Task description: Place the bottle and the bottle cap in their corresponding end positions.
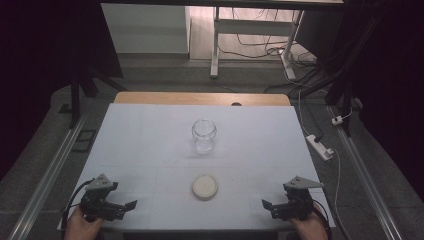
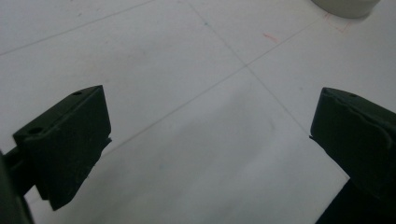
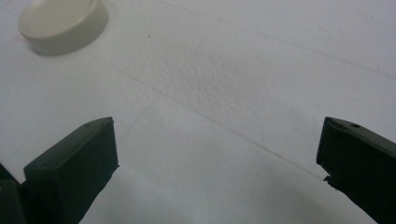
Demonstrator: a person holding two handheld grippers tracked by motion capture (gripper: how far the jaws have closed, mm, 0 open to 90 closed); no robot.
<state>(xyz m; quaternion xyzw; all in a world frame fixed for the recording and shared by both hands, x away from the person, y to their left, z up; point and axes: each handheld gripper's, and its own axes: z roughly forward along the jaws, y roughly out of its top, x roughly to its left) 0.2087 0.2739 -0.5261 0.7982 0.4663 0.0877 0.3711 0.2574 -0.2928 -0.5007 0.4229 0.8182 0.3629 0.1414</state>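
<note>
A clear glass jar [image 1: 204, 135] stands upright and lidless at the middle of the white table [image 1: 150, 140]. Its cream round lid [image 1: 205, 186] lies flat nearer the front edge, also seen as the lid [image 3: 63, 24] at upper left of the right gripper view and the lid [image 2: 345, 7] at the top right edge of the left gripper view. My left gripper [image 1: 125, 207] rests at the front left corner, open, jaws wide apart over bare table. My right gripper [image 1: 270, 207] rests at the front right corner, open, nothing between its jaws. Both point inward toward the lid.
A wooden strip [image 1: 200, 98] runs along the table's far edge. A white power strip [image 1: 320, 146] and cables lie on the floor to the right. White desk legs [image 1: 216, 45] stand beyond the table. Metal rails [image 1: 47, 175] flank both sides.
</note>
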